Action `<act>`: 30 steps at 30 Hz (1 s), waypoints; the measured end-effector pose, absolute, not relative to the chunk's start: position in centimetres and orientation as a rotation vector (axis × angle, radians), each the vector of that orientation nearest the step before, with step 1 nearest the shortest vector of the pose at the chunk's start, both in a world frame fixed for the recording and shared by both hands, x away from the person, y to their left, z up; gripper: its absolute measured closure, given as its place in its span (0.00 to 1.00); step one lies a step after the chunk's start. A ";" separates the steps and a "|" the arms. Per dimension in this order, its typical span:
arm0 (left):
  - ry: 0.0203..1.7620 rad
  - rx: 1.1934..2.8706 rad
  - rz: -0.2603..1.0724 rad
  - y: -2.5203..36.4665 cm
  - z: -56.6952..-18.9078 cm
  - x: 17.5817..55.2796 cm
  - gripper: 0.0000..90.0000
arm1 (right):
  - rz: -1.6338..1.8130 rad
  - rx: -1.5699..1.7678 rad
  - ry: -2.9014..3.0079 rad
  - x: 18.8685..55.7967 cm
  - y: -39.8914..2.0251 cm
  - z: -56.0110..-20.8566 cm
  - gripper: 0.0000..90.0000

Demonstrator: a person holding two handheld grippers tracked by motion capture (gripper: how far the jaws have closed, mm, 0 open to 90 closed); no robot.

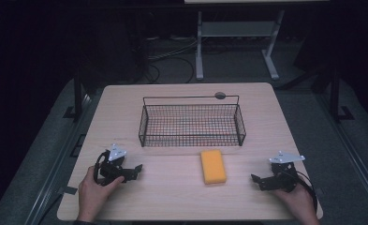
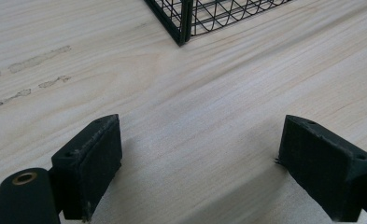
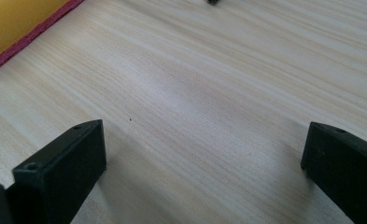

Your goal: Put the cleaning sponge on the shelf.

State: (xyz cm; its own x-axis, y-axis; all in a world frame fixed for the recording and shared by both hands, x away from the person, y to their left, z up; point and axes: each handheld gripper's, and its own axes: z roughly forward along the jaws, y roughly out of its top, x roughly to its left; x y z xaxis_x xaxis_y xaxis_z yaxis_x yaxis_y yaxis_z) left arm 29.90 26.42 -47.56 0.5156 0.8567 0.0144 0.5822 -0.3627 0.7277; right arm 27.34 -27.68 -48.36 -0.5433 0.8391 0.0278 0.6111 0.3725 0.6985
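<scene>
Seen from the high view: a pale wooden table (image 1: pixel 181 197) on a dark floor. Near the front edge, roughly midway along it and a little toward the right, a yellow sponge (image 1: pixel 213 166), lying flat, long side running front to back. Just behind the sponge, close to the table's middle, a black wire basket (image 1: pixel 192 123), standing upright with nothing visible inside, its front wall near the sponge's far end but apart from it.

Toward the front left corner, the left gripper (image 1: pixel 136 169), held in the person's left hand (image 1: pixel 93 192), resting low over the tabletop, jaws pointed toward the table's middle. In the left gripper view, jaws spread wide over bare wood, nothing between them, a corner of the basket (image 2: pixel 183 21) up ahead.

Toward the front right corner, the right gripper (image 1: pixel 256 180), held in the right hand (image 1: pixel 298 200), jaws pointed leftward at the sponge and well apart from it. In the right gripper view, jaws likewise spread wide over bare wood, nothing pinched, with the sponge (image 3: pixel 13 23) and its red underside edge at the upper left corner.
</scene>
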 end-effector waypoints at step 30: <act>1.174 2.080 0.524 26.4 -47.6 29.9 0.14 | 1.083 1.220 2.437 26.4 -26.2 -45.2 0.55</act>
State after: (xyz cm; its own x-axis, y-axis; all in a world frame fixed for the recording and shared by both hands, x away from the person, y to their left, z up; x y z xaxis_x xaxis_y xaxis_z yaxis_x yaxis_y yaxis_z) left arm 29.87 26.39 -47.56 0.5114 0.8592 0.0146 0.5844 -0.3602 0.7272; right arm 26.39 -26.15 -45.19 -0.6359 0.7605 0.1315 0.6072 0.3877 0.6936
